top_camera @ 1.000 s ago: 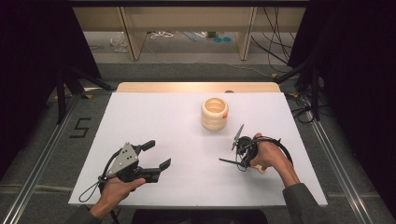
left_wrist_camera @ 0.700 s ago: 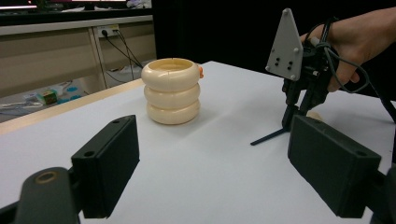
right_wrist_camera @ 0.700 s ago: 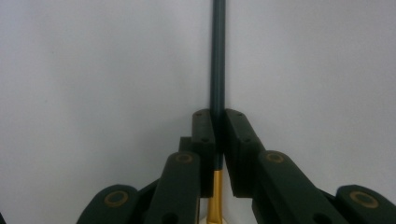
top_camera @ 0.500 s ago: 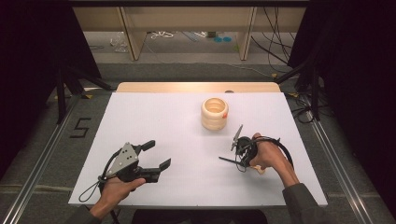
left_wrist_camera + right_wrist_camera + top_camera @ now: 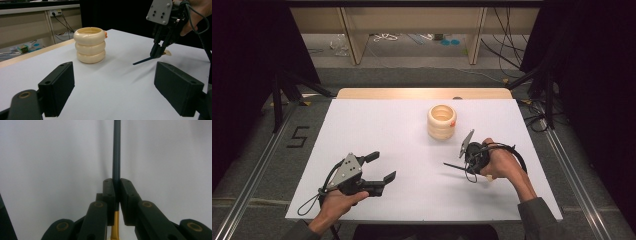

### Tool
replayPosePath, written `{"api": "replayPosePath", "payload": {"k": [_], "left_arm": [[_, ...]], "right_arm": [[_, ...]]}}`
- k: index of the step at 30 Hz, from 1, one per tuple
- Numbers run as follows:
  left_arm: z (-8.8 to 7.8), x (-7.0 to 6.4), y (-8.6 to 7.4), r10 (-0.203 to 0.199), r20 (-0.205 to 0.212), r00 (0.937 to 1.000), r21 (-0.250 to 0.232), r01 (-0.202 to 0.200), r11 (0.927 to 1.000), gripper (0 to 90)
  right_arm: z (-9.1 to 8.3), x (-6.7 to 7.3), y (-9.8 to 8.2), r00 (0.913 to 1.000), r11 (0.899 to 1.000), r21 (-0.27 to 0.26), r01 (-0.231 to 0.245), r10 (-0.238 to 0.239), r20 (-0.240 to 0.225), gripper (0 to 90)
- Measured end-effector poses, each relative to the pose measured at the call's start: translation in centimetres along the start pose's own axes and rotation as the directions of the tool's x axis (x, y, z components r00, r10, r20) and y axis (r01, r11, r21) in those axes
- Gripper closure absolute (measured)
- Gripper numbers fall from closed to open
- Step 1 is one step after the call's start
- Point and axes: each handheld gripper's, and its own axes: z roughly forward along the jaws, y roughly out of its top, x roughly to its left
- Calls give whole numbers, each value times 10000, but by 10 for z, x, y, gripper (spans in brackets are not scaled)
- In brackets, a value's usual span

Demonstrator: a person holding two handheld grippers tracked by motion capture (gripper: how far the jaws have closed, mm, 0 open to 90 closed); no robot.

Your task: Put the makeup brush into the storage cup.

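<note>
Right hand-held gripper (image 5: 468, 161) is clamped on a thin dark rod (image 5: 116, 150), tip angled down at the counter (image 5: 377, 125) short of the stacked-ring holder (image 5: 442, 122); left hand-held gripper (image 5: 379, 167) sits wide open with nothing between its jaws, well apart from both. Rod looks like a paintbrush, gold ferrule behind the pads, but can't confirm. Risk: the grip is narrow and far back, so any tip contact with the counter could pivot or slip the rod.
</note>
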Motion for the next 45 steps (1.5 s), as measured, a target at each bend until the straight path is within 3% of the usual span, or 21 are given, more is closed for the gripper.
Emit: {"api": "replayPosePath", "payload": {"k": [1,3,8,10,16,19,24,25,27,28,29,31,34,36,37,39,40,42,43,44,45], "left_arm": [[0,0,0,-1,2,10000,4,1,10000,164],[1,0,0,23,23,10000,65,-23,10000,164],[3,0,-1,69,212,9998,305,-76,9995,163],[4,-1,-2,77,330,9994,445,-92,9990,161],[6,-3,-3,112,480,9988,677,-145,9976,161],[7,-4,-3,58,553,9985,677,-96,9977,161],[8,-6,-3,-95,715,9974,756,40,9971,161],[9,-6,-3,-107,748,9971,773,48,9970,161],[11,-6,-3,-273,918,9954,688,210,9974,162],[11,-7,-2,-330,915,9953,823,255,9963,163],[13,-8,-3,-381,1041,9938,841,293,9960,163],[16,-10,-3,-297,1174,9926,962,184,9952,164],[18,-12,-1,-394,1342,9902,1108,245,9935,165],[19,-13,-1,-406,1528,9874,1180,226,9928,166],[19,-13,-1,-489,1550,9867,1287,289,9913,166],[20,-13,1,-364,1651,9856,1334,143,9910,168],[21,-14,2,-383,1764,9836,1266,159,9918,169],[20,-15,4,-357,1847,9822,1394,98,9902,168],[21,-17,5,-428,1883,9812,1427,158,9896,168],[21,-18,6,-348,1953,9801,1469,58,9891,168],[22,-19,6,-338,2026,9787,1573,16,9876,168]], "right_arm": [[-1,0,1,9996,9996,-25,293,-293,49,832],[-4,5,5,9998,9998,-135,176,-176,32,832],[-8,11,12,9970,9969,-266,744,-738,214,832],[-11,17,16,9976,9972,-353,666,-659,210,832],[-15,26,25,9927,9916,-468,1206,-1201,129,832],[-15,26,28,9821,9815,-465,1860,-1843,384,832],[-15,33,34,9801,9789,-571,1961,-1938,433,832],[-15,35,35,9833,9824,-492,1803,-1787,353,832],[-17,37,36,9808,9796,-537,1937,-1920,353,832],[-16,36,38,9744,9728,-628,2230,-2204,451,832],[-17,38,39,9755,9738,-631,2183,-2159,422,832],[-18,40,41,9713,9694,-660,2366,-2341,425,832],[-19,46,44,9769,9760,-479,2124,-2108,355,832],[-18,45,46,9657,9639,-637,2584,-2562,411,832],[-18,46,48,9650,9627,-706,2611,-2587,421,832],[-20,51,49,9741,9728,-538,2253,-2237,337,832],[-20,50,49,9704,9687,-592,2411,-2396,312,832],[-22,54,51,9724,9712,-526,2324,-2309,325,832],[-21,53,52,9659,9644,-587,2578,-2559,381,832],[-22,55,53,9674,9663,-510,2524,-2507,374,832],[-22,55,55,9604,9591,-561,2775,-2756,399,832]]}}
